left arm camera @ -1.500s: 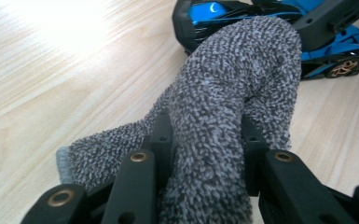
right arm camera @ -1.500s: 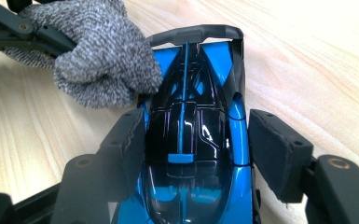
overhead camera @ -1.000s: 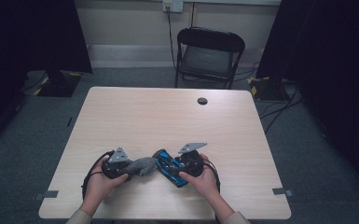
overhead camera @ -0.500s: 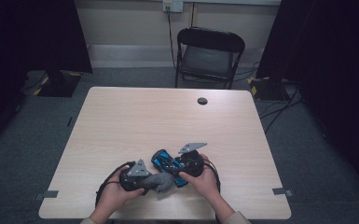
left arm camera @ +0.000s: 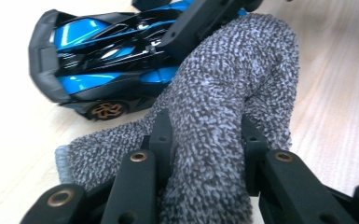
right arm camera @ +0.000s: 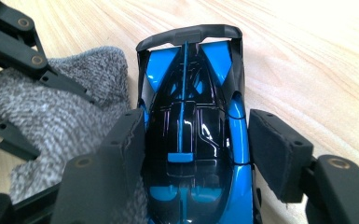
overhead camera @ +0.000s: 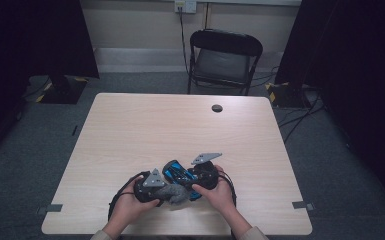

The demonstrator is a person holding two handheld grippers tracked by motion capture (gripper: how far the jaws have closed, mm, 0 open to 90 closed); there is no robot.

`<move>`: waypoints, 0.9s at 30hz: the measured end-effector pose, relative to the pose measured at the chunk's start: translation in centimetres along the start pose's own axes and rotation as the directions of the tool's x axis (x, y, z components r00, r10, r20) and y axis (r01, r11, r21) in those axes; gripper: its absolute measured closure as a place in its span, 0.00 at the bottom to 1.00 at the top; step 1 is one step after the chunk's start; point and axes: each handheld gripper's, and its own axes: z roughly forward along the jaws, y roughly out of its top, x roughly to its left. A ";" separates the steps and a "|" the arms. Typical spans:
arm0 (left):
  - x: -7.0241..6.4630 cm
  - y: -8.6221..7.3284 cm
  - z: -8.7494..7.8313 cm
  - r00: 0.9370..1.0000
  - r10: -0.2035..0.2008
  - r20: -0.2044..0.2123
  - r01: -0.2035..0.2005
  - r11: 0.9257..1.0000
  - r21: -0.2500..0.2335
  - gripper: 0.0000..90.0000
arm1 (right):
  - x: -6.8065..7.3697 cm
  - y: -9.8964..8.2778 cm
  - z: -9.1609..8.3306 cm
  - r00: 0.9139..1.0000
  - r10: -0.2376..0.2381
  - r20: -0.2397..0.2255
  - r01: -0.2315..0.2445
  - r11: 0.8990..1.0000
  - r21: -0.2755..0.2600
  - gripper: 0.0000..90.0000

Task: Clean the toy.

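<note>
Near the tabletop's (overhead camera: 130,130) front edge, the left gripper (left arm camera: 205,140) pinches the soft grey knitted cloth (left arm camera: 224,93); the right gripper's (right arm camera: 196,154) 2 fingers clamp the glossy blue-and-black toy car (right arm camera: 191,121) (slippery, rigid) at its sides.

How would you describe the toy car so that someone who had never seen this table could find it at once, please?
Start at the light wooden table and look to its near edge, where the person's two hands meet. Between the pads of the right hand-held gripper sits the toy car, beside a grey knitted cloth. Its glossy blue and black body, rear wing and bronze wheels set it apart from the soft, speckled cloth.
</note>
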 end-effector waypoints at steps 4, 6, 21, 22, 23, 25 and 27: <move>0.6 -0.3 -0.3 1.000 -0.019 -0.013 0.019 1.000 -0.004 0.74 | 0.0 0.0 0.0 1.000 0.000 0.000 0.000 1.000 0.001 0.42; 0.9 -0.4 -0.4 0.999 -0.028 -0.020 0.028 1.000 -0.004 0.74 | 0.0 0.0 0.0 1.000 0.000 0.000 0.000 1.000 0.000 0.42; 3.3 -1.7 -1.8 0.990 -0.105 -0.097 0.103 0.994 -0.020 0.74 | 0.0 0.0 0.0 1.000 0.001 0.000 -0.001 1.000 -0.001 0.42; 3.4 -1.8 -1.9 0.988 -0.118 -0.102 0.115 0.993 -0.028 0.74 | 0.0 0.0 0.0 1.000 0.001 0.001 -0.001 1.000 -0.001 0.42; 3.5 -1.9 -2.0 0.986 -0.125 -0.107 0.123 0.992 -0.032 0.74 | 0.0 0.0 0.0 1.000 0.000 0.001 0.000 1.000 0.000 0.42; 3.7 -2.0 -2.3 0.985 -0.129 -0.113 0.126 0.991 -0.032 0.74 | 0.0 0.0 0.0 1.000 0.000 0.001 0.000 1.000 -0.001 0.42; 3.9 -2.0 -2.4 0.984 -0.131 -0.122 0.128 0.991 -0.030 0.74 | 0.0 0.0 0.0 1.000 0.001 0.000 -0.001 1.000 -0.001 0.42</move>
